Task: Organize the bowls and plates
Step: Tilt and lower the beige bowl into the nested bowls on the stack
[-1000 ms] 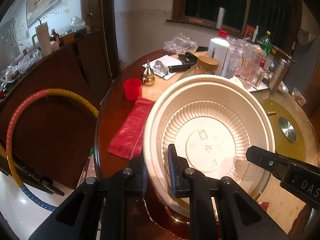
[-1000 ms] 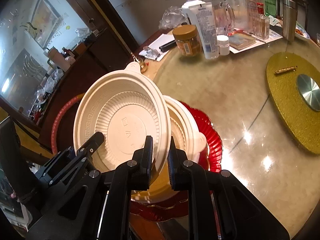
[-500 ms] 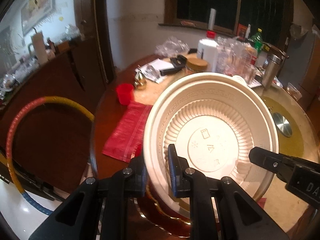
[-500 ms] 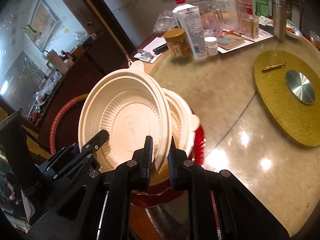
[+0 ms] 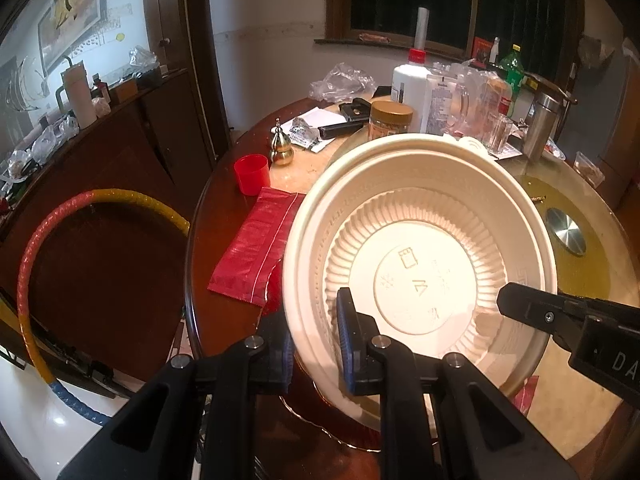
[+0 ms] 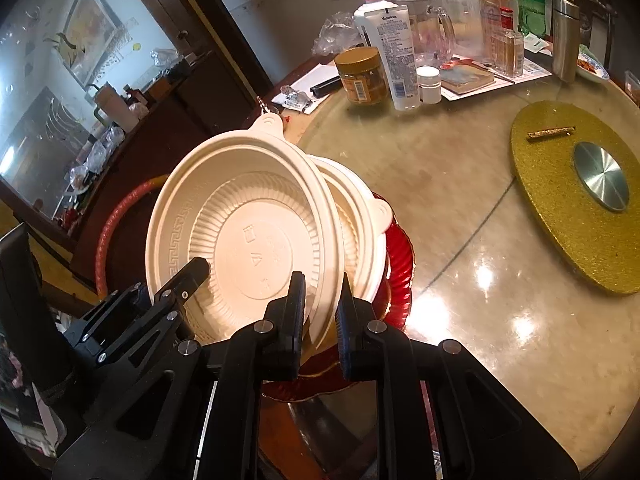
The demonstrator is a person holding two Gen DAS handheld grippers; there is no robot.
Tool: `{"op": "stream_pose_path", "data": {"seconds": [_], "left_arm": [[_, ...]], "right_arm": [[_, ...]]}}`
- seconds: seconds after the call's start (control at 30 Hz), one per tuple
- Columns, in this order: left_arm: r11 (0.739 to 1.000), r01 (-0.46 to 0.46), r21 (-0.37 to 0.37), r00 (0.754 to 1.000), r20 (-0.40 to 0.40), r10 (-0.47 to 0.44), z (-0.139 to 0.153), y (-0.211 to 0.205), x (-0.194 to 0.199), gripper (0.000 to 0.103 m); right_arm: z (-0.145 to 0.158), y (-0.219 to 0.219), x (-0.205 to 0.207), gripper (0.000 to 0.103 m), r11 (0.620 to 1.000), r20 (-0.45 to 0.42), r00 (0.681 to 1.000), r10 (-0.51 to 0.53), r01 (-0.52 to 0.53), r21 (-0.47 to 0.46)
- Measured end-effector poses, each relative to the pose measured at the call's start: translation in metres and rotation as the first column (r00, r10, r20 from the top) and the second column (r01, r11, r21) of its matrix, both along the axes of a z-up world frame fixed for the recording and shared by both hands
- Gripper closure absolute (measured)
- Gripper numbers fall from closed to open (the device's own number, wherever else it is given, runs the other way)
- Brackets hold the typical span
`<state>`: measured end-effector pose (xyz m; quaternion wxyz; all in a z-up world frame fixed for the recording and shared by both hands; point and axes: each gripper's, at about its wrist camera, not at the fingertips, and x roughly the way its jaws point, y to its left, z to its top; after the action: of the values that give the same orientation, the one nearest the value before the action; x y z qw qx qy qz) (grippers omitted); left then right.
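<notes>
A cream plastic bowl (image 5: 424, 264) is held tilted above the table by both grippers. My left gripper (image 5: 314, 344) is shut on its near left rim. My right gripper (image 6: 320, 312) is shut on its right rim; the bowl also shows in the right wrist view (image 6: 248, 232). Behind and under it sits a second cream bowl (image 6: 360, 232) on a red scalloped plate (image 6: 400, 248). The right gripper's fingers (image 5: 532, 308) show at the right of the left wrist view, and the left gripper's fingers (image 6: 184, 280) show at the left of the right wrist view.
A red cloth (image 5: 256, 252), a red cup (image 5: 251, 174) and a brass gourd (image 5: 281, 144) lie left of the bowls. Jars, bottles and a glass jug (image 6: 432, 36) crowd the table's back. A gold turntable (image 6: 580, 196) lies to the right. A hoop (image 5: 36, 248) leans by the cabinet.
The held bowl has risen a little and tilted further away from the stacked bowl, with both grippers still on its rim. The views have shifted slightly back.
</notes>
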<state>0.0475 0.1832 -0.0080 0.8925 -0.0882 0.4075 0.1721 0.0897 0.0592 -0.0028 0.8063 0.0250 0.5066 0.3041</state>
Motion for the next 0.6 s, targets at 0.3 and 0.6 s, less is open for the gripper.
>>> {"op": "stream_pose_path", "data": {"seconds": [0.3, 0.6], "left_arm": [[1.000, -0.003, 0.002, 1.000, -0.007, 0.003, -0.0010, 0.0003, -0.0013, 0.085], [1.000, -0.007, -0.001, 1.000, -0.013, 0.007, -0.0028, 0.0012, -0.0009, 0.085]], "right_arm": [[-0.0021, 0.0017, -0.0009, 0.089, 1.000, -0.011, 1.000, 0.004, -0.004, -0.007], [-0.0026, 0.0020, 0.0004, 0.089, 1.000, -0.015, 1.000, 0.007, -0.007, -0.011]]}}
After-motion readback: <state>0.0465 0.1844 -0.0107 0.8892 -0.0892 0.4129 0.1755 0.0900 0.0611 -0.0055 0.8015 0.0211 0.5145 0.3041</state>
